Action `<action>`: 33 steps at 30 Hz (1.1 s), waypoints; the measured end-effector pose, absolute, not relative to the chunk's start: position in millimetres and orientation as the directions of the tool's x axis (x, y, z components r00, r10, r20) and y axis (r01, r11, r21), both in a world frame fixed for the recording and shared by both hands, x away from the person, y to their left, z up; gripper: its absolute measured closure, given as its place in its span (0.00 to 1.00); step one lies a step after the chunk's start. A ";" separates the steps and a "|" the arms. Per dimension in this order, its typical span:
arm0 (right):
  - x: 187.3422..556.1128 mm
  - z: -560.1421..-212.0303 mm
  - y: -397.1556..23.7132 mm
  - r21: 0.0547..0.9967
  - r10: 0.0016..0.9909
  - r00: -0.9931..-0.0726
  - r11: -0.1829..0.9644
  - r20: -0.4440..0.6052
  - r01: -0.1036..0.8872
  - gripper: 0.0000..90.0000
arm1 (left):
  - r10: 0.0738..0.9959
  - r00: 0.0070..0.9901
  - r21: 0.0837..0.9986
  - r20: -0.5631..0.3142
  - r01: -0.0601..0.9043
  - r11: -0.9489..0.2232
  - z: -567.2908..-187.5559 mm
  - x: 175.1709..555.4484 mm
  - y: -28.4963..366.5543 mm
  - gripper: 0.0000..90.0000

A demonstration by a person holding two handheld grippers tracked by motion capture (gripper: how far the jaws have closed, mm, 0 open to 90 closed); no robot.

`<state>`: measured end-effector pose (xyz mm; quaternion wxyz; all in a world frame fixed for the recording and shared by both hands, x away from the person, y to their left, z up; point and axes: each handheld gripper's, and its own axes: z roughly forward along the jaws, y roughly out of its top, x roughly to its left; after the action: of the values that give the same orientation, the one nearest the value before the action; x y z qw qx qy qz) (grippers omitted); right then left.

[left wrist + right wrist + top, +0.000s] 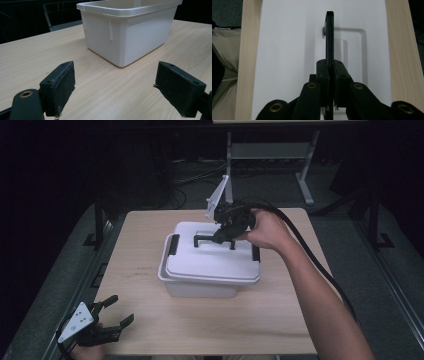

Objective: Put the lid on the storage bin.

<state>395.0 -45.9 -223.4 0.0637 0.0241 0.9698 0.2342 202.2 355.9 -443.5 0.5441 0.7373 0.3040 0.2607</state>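
Observation:
A white plastic bin (200, 290) (130, 32) stands in the middle of the wooden table (280, 320). Its white lid (210, 262) (284, 50) lies askew over it, and the bin's rim shows bare at the near left. I cannot tell whether the lid touches the rim. My right gripper (225, 236) (331, 67) points down over the lid, shut on its black handle (210, 240) (330, 32). At the table's near left corner my left gripper (122, 309) (115, 85) rests open, aimed at the bin, with nothing between its pads (62, 85).
The right gripper's black cable (310, 255) trails along the forearm toward the near right. Beyond the table's far edge stands a grey metal frame (270, 150) on a dark floor. Bare wood (105, 95) lies between the left gripper and the bin.

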 end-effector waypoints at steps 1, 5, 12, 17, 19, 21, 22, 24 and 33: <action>395.4 -224.5 -45.0 0.457 0.079 -0.991 0.889 -0.111 0.020 0.94 | 0.732 0.679 0.961 0.054 0.164 -0.223 -443.5 202.2 356.0 0.17; 398.3 -228.6 -41.0 0.456 0.072 -0.992 0.890 -0.104 0.017 0.94 | 0.733 0.678 0.961 0.053 0.164 -0.221 -443.6 202.3 356.8 0.17; 405.0 -237.6 -33.5 0.459 0.065 -0.994 0.888 -0.092 0.015 0.94 | 0.733 0.678 0.960 0.056 0.164 -0.225 -443.6 202.3 357.6 0.17; 409.1 -242.2 -28.6 0.460 0.065 -0.994 0.888 -0.086 0.018 0.94 | 0.734 0.676 0.961 0.055 0.163 -0.222 -443.5 202.1 358.0 0.17; 410.9 -243.9 -25.9 0.457 0.062 -0.995 0.889 -0.084 0.016 0.94 | 0.734 0.677 0.962 0.054 0.163 -0.221 -443.5 202.1 358.2 0.17; 412.5 -245.6 -22.4 0.459 0.058 -0.995 0.888 -0.081 0.015 0.94 | 0.736 0.675 0.961 0.054 0.164 -0.221 -443.5 201.9 358.6 0.17; 413.4 -246.1 -20.6 0.458 0.056 -0.995 0.889 -0.083 0.012 0.94 | 0.736 0.675 0.962 0.053 0.164 -0.220 -443.5 201.8 358.7 0.17; 415.2 -247.6 -17.3 0.459 0.055 -0.995 0.888 -0.078 0.014 0.94 | 0.737 0.674 0.962 0.053 0.163 -0.218 -443.4 201.7 358.6 0.17; 424.4 -257.8 -7.9 0.447 0.055 -0.996 0.894 -0.064 0.021 0.94 | 0.738 0.672 0.963 0.053 0.162 -0.217 -443.5 202.0 359.2 0.17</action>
<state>424.4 -7.9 -257.8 0.0376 0.0195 0.9725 0.2291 202.0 359.2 -443.5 0.5456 0.7338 0.3067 0.2643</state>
